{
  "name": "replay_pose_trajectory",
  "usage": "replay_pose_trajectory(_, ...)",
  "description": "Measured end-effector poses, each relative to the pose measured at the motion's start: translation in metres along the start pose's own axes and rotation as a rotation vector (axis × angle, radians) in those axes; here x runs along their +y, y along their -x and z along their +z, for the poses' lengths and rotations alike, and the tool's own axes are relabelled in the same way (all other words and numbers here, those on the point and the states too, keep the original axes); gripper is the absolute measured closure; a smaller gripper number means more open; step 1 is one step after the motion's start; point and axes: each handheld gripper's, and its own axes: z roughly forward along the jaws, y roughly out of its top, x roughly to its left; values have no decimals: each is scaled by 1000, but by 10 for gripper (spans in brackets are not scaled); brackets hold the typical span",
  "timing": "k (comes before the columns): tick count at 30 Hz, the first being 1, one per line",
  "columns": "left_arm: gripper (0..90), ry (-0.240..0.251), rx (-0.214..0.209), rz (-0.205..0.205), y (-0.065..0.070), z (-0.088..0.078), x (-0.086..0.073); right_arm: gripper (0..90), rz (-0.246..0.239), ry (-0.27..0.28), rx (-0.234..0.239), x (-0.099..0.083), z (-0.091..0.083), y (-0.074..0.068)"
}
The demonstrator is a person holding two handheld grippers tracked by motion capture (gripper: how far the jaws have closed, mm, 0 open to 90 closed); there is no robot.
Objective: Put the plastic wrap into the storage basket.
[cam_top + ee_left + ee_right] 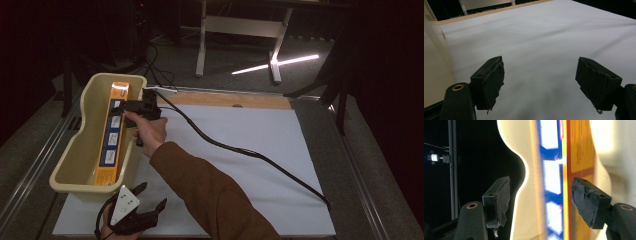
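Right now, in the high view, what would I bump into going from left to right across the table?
Cream tub with the long orange box inside → right gripper, jaws open above the box → black cable trailing over the white sheet to its right edge.

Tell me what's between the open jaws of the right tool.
In the right gripper view, the right tool straddles the orange and blue box and the cream tub's wavy rim.
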Motion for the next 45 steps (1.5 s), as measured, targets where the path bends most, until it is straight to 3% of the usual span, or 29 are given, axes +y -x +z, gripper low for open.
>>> replay_pose_trajectory(3,229,-5,-1,5,0,0,0,330,-5,-9,-15,1,-5,-1)
replay_pose_trajectory(11,229,-3,2,7,1,1,0,353,-102,-56,-55,-3,-15,-3)
replay_pose_trajectory(12,229,-3,4,8,1,0,0,359,-146,-57,-73,-4,-20,-5)
replay_pose_trajectory(13,228,-3,4,8,1,0,0,359,-146,-57,-73,-4,-20,-5)
replay_pose_trajectory(18,229,-3,8,10,1,0,0,381,-369,-71,-155,-9,-37,-9)
replay_pose_trajectory(19,228,-3,8,10,1,0,0,381,-369,-71,-155,-9,-37,-9)
replay_pose_trajectory(20,229,-2,9,10,1,0,0,391,-459,-63,-211,-13,-44,-9)
replay_pose_trajectory(22,229,0,10,10,2,1,0,396,-558,-49,-268,-20,-51,-8)
replay_pose_trajectory(23,229,-1,10,11,2,1,0,396,-558,-49,-268,-20,-51,-8)
replay_pose_trajectory(24,229,-2,11,12,2,1,0,399,-672,-22,-335,-27,-59,-6)
replay_pose_trajectory(25,229,-2,11,12,2,1,0,399,-672,-22,-335,-27,-59,-6)
replay_pose_trajectory(26,229,-4,11,14,2,1,0,399,-725,-17,-357,-31,-63,-5)
replay_pose_trajectory(27,228,-4,8,14,3,2,0,400,-824,0,-386,-40,-71,0)
replay_pose_trajectory(29,229,-6,8,15,3,3,0,398,-903,16,-419,-49,-79,7)
replay_pose_trajectory(30,229,-6,8,15,3,3,0,398,-903,16,-419,-49,-79,7)
replay_pose_trajectory(31,229,-7,6,17,3,4,0,390,-991,35,-468,-59,-87,16)
replay_pose_trajectory(34,228,-8,4,17,3,4,1,371,-1113,52,-540,-71,-98,32)
replay_pose_trajectory(36,228,-6,4,16,3,4,1,360,-1155,44,-574,-79,-105,42)
replay_pose_trajectory(39,228,-6,2,12,3,5,1,346,-1172,32,-594,-86,-112,51)
replay_pose_trajectory(41,228,-5,2,10,2,5,1,330,-1204,38,-622,-94,-126,64)
replay_pose_trajectory(43,228,-7,2,10,3,5,1,330,-1199,50,-626,-96,-131,69)
replay_pose_trajectory(45,228,-8,2,13,3,6,1,316,-1174,84,-634,-100,-147,82)
